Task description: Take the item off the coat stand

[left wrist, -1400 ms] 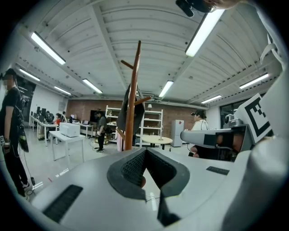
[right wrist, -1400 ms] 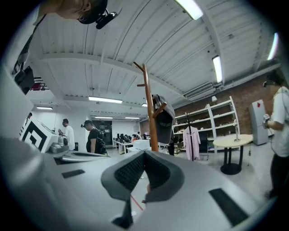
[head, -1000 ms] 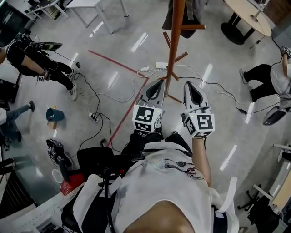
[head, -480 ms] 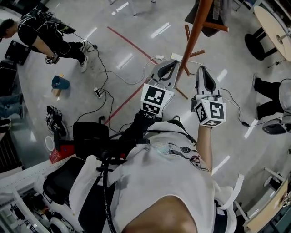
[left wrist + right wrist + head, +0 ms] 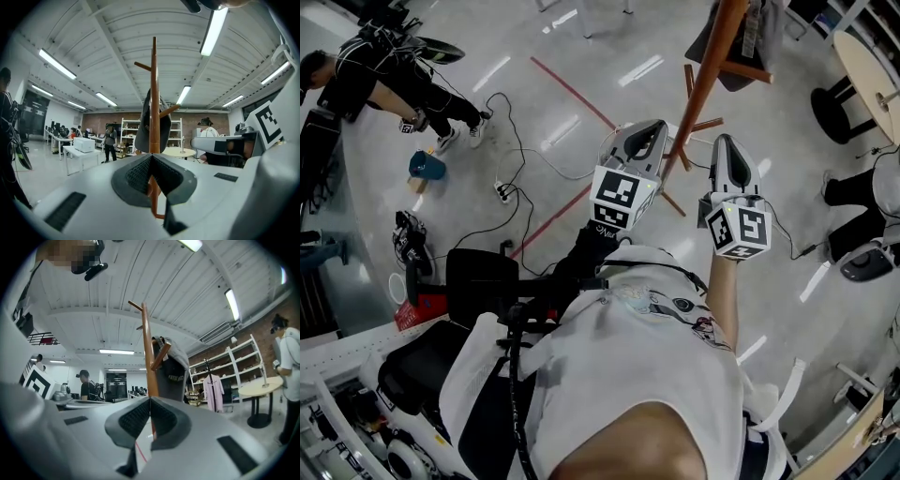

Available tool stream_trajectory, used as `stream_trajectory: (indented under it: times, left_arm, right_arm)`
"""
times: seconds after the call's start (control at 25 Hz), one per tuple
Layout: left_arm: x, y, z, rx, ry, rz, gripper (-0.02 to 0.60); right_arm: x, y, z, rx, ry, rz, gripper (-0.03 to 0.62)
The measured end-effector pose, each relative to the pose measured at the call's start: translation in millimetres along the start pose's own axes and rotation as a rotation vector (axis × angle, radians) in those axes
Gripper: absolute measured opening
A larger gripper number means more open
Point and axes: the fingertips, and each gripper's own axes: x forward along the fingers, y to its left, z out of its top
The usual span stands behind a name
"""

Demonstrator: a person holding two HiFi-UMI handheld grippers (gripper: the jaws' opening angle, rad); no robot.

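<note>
A brown wooden coat stand [image 5: 701, 89] rises from the floor ahead of me. A dark grey garment [image 5: 724, 45] hangs from its upper pegs. My left gripper [image 5: 651, 128] is held up just left of the pole, my right gripper [image 5: 727, 142] just right of it, and neither touches the stand. In the left gripper view the stand [image 5: 153, 93] and garment [image 5: 151, 125] stand straight beyond the left gripper [image 5: 152, 157], whose jaws are shut and empty. In the right gripper view the garment [image 5: 174, 373] hangs right of the pole [image 5: 148, 352], beyond the shut, empty right gripper [image 5: 150, 399].
Cables [image 5: 520, 155] and a red tape line [image 5: 567, 89] run over the floor near the stand's feet [image 5: 698, 127]. A crouching person [image 5: 384, 80] is at far left, another person [image 5: 862, 202] at right. A black chair [image 5: 492, 286] is close at my left, a round table [image 5: 867, 70] at top right.
The head view has swung, so the stand now leans to the upper right. Both grippers have risen closer to the pole, one on each side. Their jaws stayed shut.
</note>
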Motion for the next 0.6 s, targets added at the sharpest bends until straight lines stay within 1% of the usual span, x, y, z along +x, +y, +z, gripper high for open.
stream_trajectory:
  times: [0.28,0.48,0.52,0.6]
  left_arm:
    - [17,2,2,0.004,-0.001,-0.002,0.002]
    - [22,5,2,0.005,-0.001,0.006,0.002]
    - [23,5,1,0.005,-0.001,0.007,0.002]
    - [26,8,1,0.009,0.000,0.010,0.002]
  right_arm:
    - [15,-42,8,0.040,-0.020,-0.048,0.012]
    - [28,-72,8,0.068,-0.005,-0.060,0.134]
    - [31,-77,8,0.072,0.001,-0.058,0.166]
    - [40,-84,7,0.078,0.014,-0.046,0.211]
